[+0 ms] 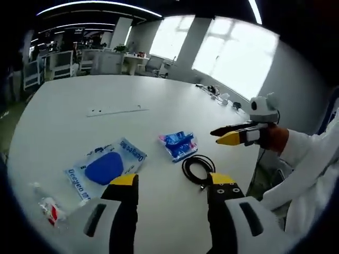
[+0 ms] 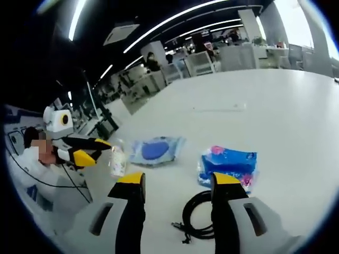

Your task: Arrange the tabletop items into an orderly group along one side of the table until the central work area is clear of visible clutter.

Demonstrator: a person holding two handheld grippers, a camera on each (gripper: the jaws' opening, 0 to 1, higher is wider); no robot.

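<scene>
Black cable point(image 2: 197, 216) — between right tool point(image 2: 177, 182) jaws

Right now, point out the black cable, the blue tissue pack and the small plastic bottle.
black cable point(image 1: 198, 169), left gripper view, on the coil's loop.
blue tissue pack point(image 2: 229, 164), right gripper view, on its blue top face.
small plastic bottle point(image 2: 117, 159), right gripper view, on its clear body.

- A clear plastic pouch with a blue oval pad inside point(image 1: 107, 166), lying just ahead of the left claw, is showing blue lettering, seemingly "Uceqeo".
</scene>
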